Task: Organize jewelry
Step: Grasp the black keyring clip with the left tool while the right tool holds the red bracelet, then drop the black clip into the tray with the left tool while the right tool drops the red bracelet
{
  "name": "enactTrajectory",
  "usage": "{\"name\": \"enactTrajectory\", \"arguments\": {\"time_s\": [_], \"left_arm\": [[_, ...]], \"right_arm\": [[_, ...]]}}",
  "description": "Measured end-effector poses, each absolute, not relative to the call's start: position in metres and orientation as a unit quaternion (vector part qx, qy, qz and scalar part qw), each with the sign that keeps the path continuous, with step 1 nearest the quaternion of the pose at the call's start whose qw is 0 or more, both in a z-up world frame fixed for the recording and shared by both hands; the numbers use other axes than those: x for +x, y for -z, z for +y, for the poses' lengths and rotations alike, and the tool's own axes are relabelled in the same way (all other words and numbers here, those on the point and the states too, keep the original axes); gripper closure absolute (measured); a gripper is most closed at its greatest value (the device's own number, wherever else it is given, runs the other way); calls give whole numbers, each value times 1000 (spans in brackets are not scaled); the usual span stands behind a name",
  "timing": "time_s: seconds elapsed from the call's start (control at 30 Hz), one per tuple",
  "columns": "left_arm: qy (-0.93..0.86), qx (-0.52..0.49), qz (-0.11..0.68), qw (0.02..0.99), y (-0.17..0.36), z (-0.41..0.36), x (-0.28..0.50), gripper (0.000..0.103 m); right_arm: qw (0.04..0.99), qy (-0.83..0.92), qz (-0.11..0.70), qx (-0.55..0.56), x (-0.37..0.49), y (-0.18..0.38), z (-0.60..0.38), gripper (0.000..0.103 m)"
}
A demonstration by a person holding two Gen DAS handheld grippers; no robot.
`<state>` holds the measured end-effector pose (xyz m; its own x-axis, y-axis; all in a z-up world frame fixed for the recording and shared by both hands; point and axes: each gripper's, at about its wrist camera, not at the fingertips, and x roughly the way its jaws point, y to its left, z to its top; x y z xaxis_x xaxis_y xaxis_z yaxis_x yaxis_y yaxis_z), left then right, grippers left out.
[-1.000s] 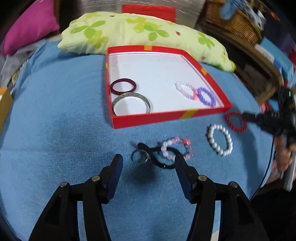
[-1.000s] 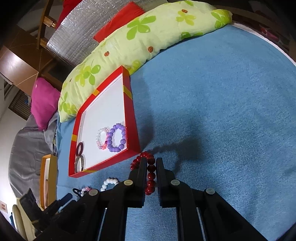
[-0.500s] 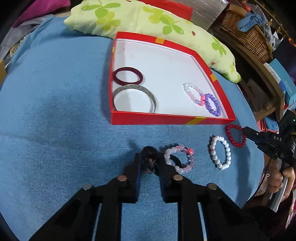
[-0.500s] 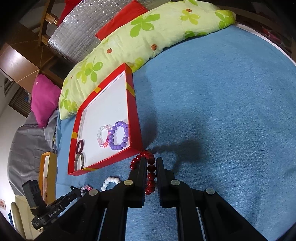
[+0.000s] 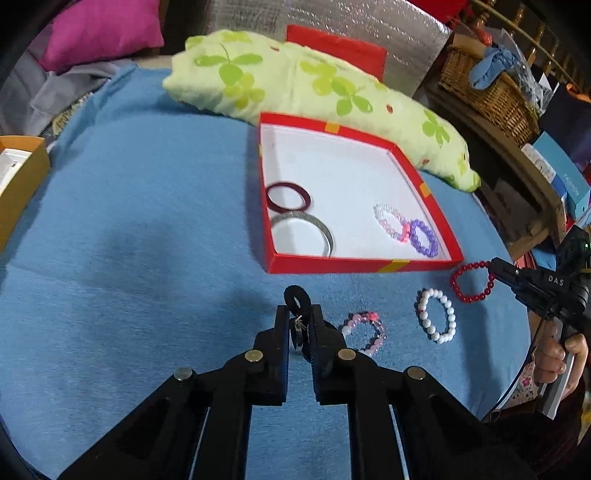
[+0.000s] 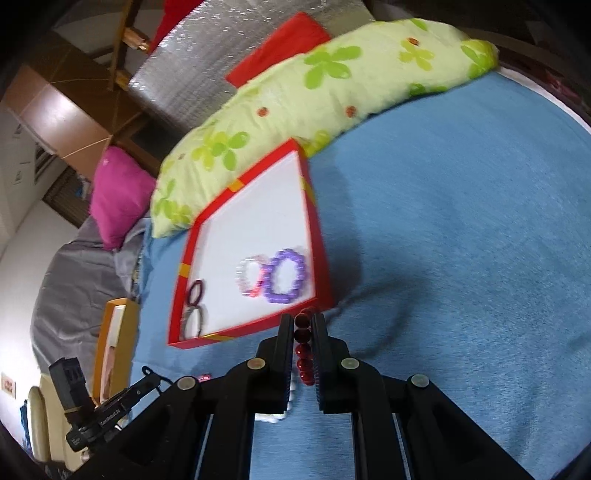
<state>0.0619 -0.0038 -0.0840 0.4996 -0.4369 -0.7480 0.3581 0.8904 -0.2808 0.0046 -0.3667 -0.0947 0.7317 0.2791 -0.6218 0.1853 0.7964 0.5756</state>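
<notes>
A red box with a white floor (image 5: pixel 354 264) (image 6: pixel 320 236) lies on the blue cloth and holds a maroon bangle (image 5: pixel 288 196), a silver bangle (image 5: pixel 304 225), a clear-pink bead bracelet (image 5: pixel 389 221) and a purple bead bracelet (image 5: pixel 424 238) (image 6: pixel 286 275). My left gripper (image 5: pixel 298 317) is shut on a black cord with a small metal ring (image 5: pixel 296 297), lifted just in front of the box. My right gripper (image 6: pixel 303 321) is shut on a red bead bracelet (image 6: pixel 303 350) (image 5: pixel 471 280), held up by the box's near right corner. A pink bead bracelet (image 5: pixel 364 332) and a white bead bracelet (image 5: pixel 437 314) lie on the cloth.
A green flowered pillow (image 5: pixel 314 88) lies behind the box. An orange box (image 5: pixel 18 184) sits at the cloth's left edge. A wicker basket (image 5: pixel 491 92) and boxes stand off the right side. A magenta cushion (image 5: pixel 99 33) lies far left.
My left gripper closed on the black cord and ring and lifted it off the cloth. My right gripper, shut on the red bracelet, raised it off the cloth towards the box.
</notes>
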Motion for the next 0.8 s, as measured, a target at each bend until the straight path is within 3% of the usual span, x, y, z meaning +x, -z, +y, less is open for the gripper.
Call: {"name": "enactTrajectory", "arguments": {"time_s": [0.4, 0.8], "left_arm": [[272, -38, 368, 888, 50, -18, 56, 93], [284, -45, 380, 879, 57, -62, 94, 93]], "right_arm": [[887, -106, 318, 317, 7, 65, -338, 92], [890, -96, 314, 318, 51, 62, -330, 92]]}}
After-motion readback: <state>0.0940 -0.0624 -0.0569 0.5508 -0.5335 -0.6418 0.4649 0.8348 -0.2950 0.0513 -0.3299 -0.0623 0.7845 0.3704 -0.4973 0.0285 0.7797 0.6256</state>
